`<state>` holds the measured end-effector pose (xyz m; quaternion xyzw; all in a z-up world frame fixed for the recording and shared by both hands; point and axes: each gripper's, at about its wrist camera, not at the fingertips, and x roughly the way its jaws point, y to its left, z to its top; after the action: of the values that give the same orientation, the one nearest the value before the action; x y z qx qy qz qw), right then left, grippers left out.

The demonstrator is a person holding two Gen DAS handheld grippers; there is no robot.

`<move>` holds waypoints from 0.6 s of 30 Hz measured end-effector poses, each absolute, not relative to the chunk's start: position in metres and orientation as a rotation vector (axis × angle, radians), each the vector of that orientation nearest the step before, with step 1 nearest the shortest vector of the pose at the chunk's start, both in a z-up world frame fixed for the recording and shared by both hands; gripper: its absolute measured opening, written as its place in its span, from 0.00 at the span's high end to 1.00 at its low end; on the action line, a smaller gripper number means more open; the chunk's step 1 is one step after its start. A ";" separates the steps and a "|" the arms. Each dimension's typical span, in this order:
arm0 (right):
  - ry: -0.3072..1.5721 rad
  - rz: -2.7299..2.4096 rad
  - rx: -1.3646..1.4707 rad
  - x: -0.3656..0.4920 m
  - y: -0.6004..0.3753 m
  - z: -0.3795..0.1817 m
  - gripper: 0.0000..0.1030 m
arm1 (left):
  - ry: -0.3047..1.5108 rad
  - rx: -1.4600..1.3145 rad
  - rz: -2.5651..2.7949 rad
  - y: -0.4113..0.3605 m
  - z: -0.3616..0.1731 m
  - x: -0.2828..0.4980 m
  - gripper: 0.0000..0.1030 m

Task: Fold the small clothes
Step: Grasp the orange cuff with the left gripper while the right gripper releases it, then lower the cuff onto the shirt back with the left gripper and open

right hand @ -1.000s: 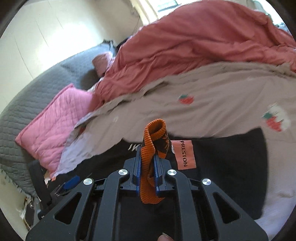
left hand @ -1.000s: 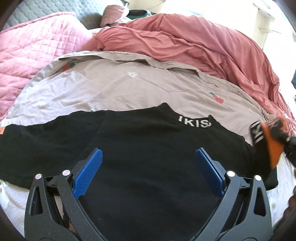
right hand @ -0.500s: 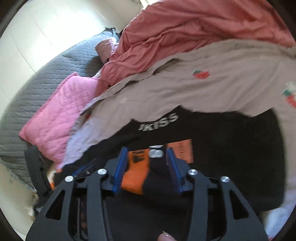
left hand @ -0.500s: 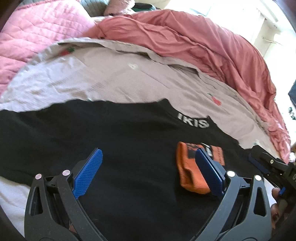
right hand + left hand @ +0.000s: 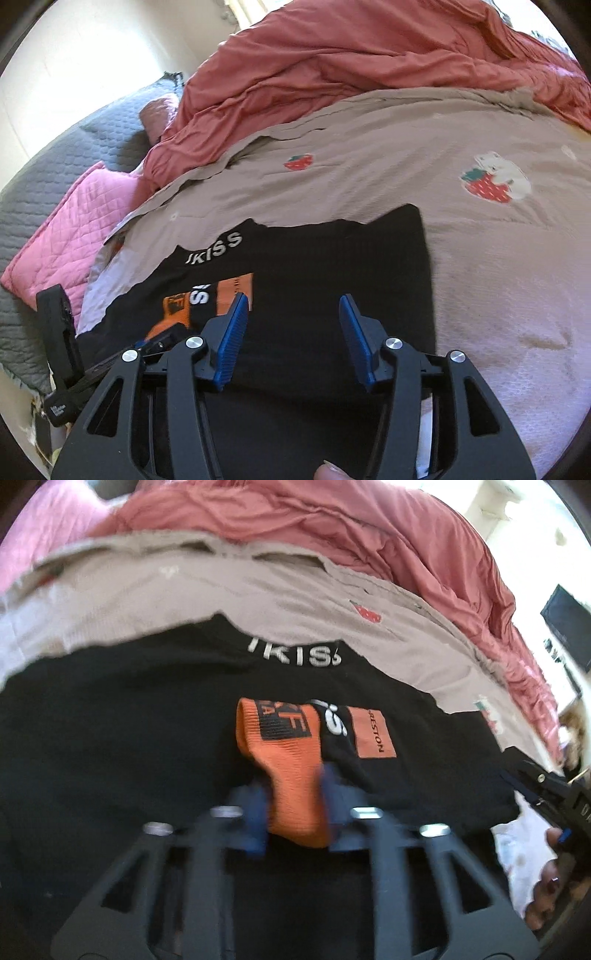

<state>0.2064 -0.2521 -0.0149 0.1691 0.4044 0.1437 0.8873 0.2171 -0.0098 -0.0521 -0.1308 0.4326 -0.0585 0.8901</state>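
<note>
handoff done: left gripper (image 5: 295, 805) now clamps the orange sock (image 5: 291, 768) mid black shirt (image 5: 110, 738), right gripper (image 5: 291, 336) let go, jaws opening, empty.

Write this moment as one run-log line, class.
left tool: shut on orange cuff | right tool: opening, nothing between | black top: flat on bed cover

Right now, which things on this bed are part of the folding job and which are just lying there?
Job: black shirt; orange cuff, clamped by the left gripper; right gripper, opening over the shirt, nothing between its fingers.

Lying about: strawberry sheet; red duvet; pink pillow.
</note>
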 end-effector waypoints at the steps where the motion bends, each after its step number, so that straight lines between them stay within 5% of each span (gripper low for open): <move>1: 0.843 0.295 0.360 0.206 -0.255 -0.016 0.51 | 0.882 -0.263 -0.119 -0.011 -0.049 0.215 0.94; 10: 0.830 0.288 0.355 0.203 -0.258 -0.014 0.51 | 0.718 -0.204 0.012 0.026 -0.004 0.198 0.96; 18: 0.856 0.294 0.316 0.203 -0.242 -0.019 0.51 | 0.771 -0.284 0.110 0.069 -0.012 0.195 0.96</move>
<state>0.2034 -0.2418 -0.0188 0.1520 0.4116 0.1416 0.8874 0.1949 0.0694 -0.0117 -0.1380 0.3744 0.0535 0.9154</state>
